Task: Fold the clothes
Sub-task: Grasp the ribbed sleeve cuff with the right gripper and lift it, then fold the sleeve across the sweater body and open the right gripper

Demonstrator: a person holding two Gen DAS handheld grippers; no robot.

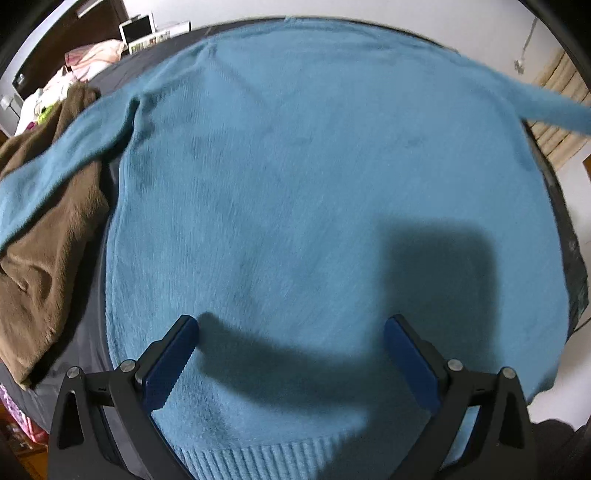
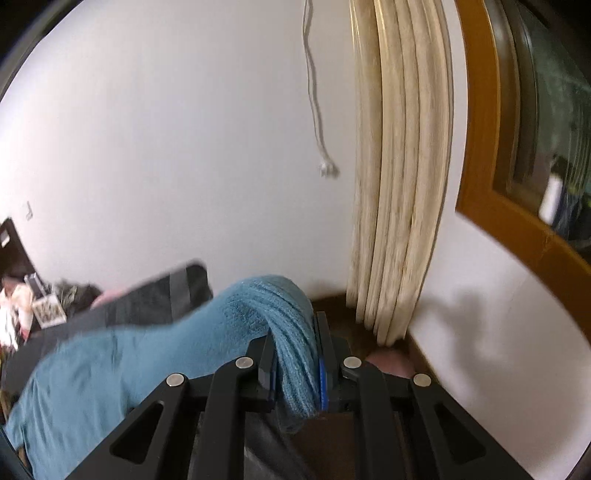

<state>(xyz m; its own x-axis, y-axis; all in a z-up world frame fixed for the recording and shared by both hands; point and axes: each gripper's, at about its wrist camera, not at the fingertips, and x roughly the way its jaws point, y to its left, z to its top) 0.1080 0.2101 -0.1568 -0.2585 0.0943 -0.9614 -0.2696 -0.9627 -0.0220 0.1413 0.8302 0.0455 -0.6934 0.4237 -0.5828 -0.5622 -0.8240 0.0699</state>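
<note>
A fuzzy teal sweater (image 1: 295, 177) lies flat on a dark grey bed (image 1: 96, 306), its ribbed hem nearest me. My left gripper (image 1: 291, 332) hovers open just above the sweater's lower body, holding nothing. The left sleeve (image 1: 55, 162) drapes over a brown garment (image 1: 48, 258). The right sleeve (image 1: 546, 107) stretches out past the bed's right edge. My right gripper (image 2: 295, 354) is shut on that sleeve's cuff (image 2: 291, 332) and holds it lifted beside the bed; the sleeve (image 2: 110, 369) trails back left toward the sweater body.
A pile of pink and white clothes (image 1: 92, 55) and a white laptop (image 1: 140, 29) sit at the bed's far left. Cream curtains (image 2: 399, 184), a hanging white cable (image 2: 314, 92), a white wall and a wooden window frame (image 2: 480, 147) stand beyond the right gripper.
</note>
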